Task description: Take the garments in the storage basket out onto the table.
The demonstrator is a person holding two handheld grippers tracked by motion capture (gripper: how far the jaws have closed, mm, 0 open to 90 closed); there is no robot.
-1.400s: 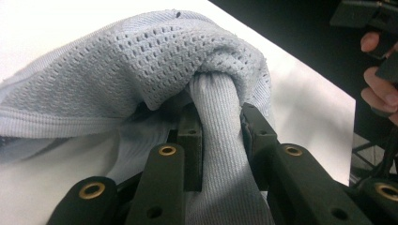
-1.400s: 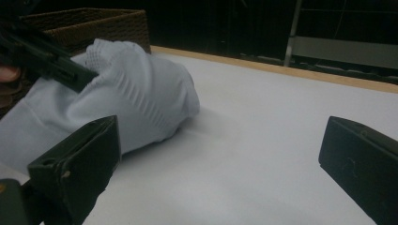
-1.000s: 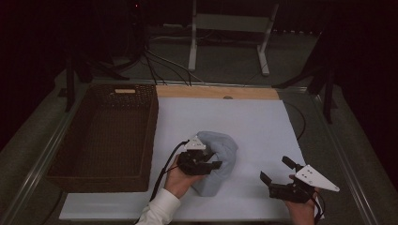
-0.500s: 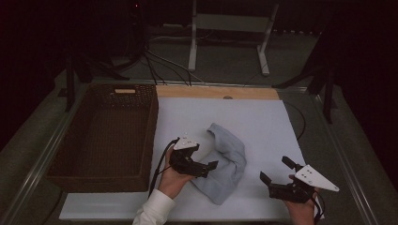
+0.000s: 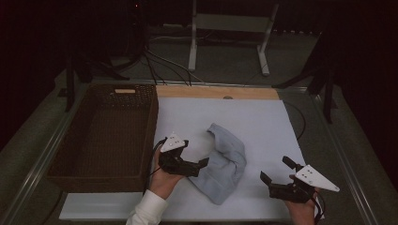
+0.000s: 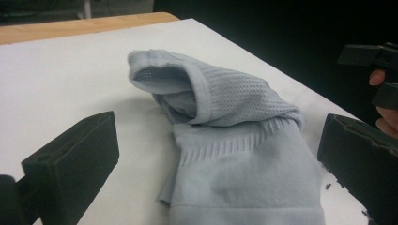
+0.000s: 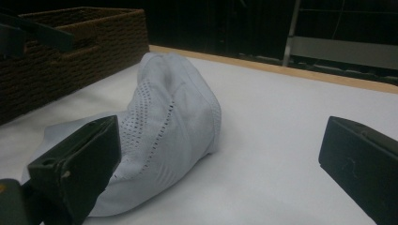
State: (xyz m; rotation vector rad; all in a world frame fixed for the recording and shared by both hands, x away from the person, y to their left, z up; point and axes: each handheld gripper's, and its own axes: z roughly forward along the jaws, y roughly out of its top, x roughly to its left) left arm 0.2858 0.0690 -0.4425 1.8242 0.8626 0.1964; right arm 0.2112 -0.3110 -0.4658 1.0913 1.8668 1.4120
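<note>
Light-blue knit garment (image 5: 224, 161) lies crumpled just below the middle of the high view, on the white table sheet (image 5: 253, 122); soft, limp, light by my guess, so it should sag from any pinch. Best hold looks like the ribbed hem. My left gripper (image 5: 196, 165) has just been opening, jaws wide, nothing between; my right gripper (image 5: 277, 176), lower right, also gapes empty.

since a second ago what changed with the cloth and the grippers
The left gripper has just opened its jaws, let go of the pale blue cloth and drawn back toward the basket. The cloth, bunched before, now lies spread in a loose curve. The right gripper stayed open at the near right.
</note>
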